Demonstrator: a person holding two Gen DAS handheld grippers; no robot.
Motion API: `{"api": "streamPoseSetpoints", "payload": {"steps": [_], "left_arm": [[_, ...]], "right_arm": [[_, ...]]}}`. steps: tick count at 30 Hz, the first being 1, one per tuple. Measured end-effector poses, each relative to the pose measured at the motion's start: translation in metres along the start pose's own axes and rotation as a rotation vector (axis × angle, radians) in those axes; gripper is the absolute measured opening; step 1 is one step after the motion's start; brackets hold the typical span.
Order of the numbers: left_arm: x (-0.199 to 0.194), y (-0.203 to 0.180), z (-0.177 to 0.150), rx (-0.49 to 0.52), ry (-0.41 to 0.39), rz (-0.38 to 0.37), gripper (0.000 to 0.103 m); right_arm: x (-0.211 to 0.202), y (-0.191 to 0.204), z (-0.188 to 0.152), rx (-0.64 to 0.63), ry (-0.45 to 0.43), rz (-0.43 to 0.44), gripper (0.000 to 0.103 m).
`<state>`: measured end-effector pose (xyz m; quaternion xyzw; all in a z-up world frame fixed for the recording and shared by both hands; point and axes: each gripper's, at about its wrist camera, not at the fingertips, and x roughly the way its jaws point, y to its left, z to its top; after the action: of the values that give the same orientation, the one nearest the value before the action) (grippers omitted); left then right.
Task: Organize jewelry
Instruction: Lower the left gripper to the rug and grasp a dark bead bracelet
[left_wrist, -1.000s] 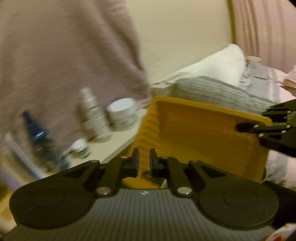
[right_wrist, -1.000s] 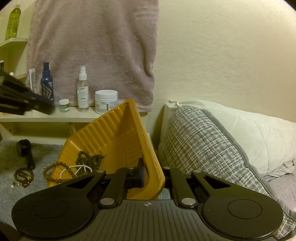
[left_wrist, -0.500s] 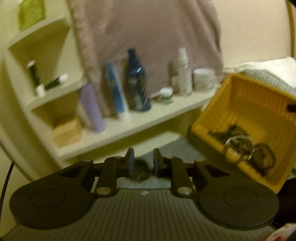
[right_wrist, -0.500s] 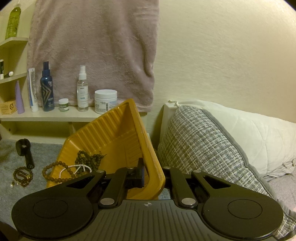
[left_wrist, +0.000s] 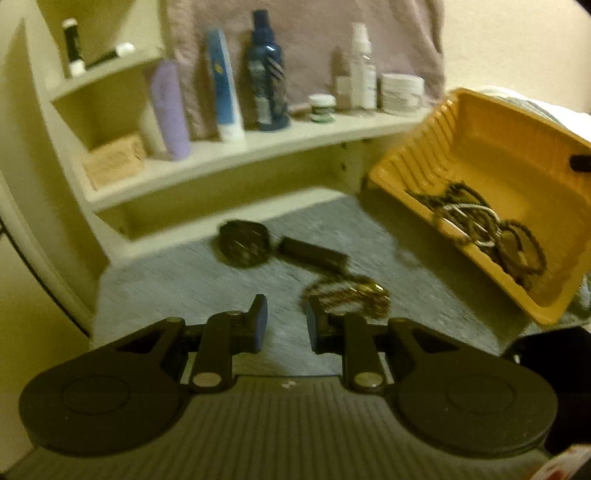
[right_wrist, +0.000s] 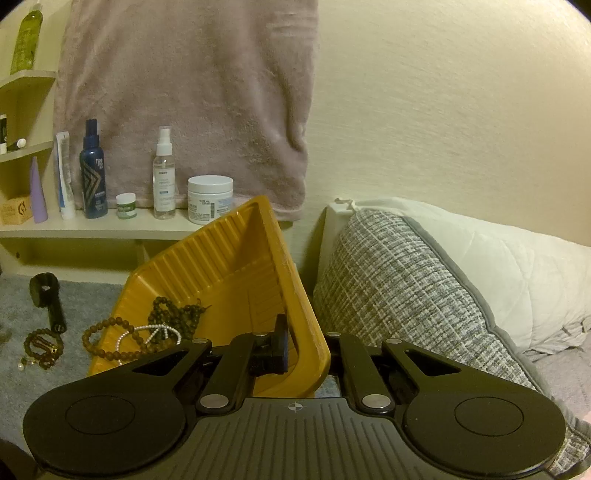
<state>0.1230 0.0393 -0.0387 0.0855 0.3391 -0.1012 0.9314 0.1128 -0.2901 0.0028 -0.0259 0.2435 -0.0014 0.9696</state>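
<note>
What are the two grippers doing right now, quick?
Left gripper: open, nothing between its jaws, which have just been opening, above the carpet.
Right gripper: shut on the rim of the tilted yellow tray.

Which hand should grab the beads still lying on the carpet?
Left. The left gripper is empty, with the beaded bracelet just beyond its right finger. The right gripper is busy, clamped on the tilted yellow tray.

Ribbed, smooth yellow plastic tray (right_wrist: 229, 266); matt wooden beads (right_wrist: 110, 339) with glossy pearls (right_wrist: 147, 332); fuzzy grey carpet (left_wrist: 221, 288); plush pink towel (right_wrist: 184, 92); coarse woven pillow (right_wrist: 399, 295); matt black plastic tongs (right_wrist: 304, 347).
</note>
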Motion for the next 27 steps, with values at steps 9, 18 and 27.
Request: {"api": "streamPoseSetpoints", "payload": {"steps": [9,18,27], "left_arm": [[0.019,-0.036,-0.017,0.051,0.033,-0.033,0.020],[0.032,-0.038,-0.022,0.047,0.046,-0.024,0.017],[0.034,-0.036,-0.020,0.043,0.046,-0.029,0.007]], "right_arm": [[0.001,-0.001,-0.001,-0.004,0.001,0.000,0.007],[0.002,-0.002,-0.001,-0.005,0.003,-0.002,0.007],[0.002,-0.003,-0.001,-0.007,0.004,-0.003,0.007]]}}
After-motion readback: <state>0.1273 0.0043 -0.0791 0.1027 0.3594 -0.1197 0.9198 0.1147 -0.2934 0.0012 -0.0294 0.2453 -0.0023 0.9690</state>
